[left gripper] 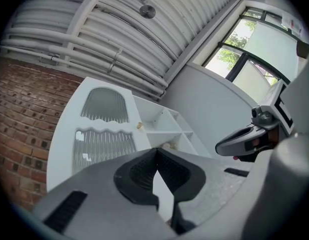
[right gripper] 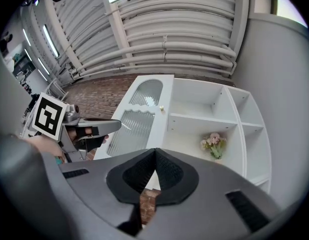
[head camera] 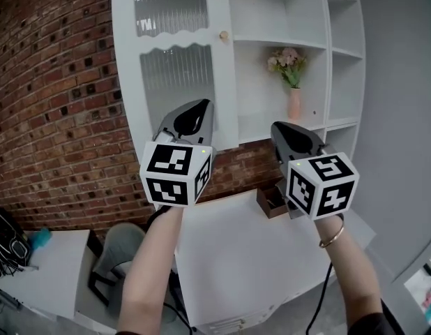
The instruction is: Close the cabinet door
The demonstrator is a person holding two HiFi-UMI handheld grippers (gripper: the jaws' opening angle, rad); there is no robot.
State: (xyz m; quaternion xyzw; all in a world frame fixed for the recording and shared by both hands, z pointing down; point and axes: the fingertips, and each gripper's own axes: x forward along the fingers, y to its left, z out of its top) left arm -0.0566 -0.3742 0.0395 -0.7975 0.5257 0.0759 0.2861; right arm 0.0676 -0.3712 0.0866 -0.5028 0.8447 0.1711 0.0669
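The white wall cabinet [head camera: 285,44] has its left door [head camera: 174,61] swung open; the door has two ribbed glass panes and a small knob [head camera: 223,36] on its right edge. My left gripper [head camera: 201,105] is shut and empty, held up in front of the door's lower pane, short of it. Further right, my right gripper [head camera: 280,128] is shut and empty below the open shelves. From the left gripper view the door [left gripper: 102,134] and knob [left gripper: 140,125] lie beyond the closed left gripper [left gripper: 155,151]. In the right gripper view the door [right gripper: 139,119] stands ahead of the right gripper [right gripper: 155,151].
A pink vase of flowers [head camera: 292,82] stands on a cabinet shelf. Below are a white table [head camera: 250,257], a small brown box [head camera: 271,201] at its back edge and a grey chair [head camera: 118,250]. A brick wall [head camera: 48,117] is at the left.
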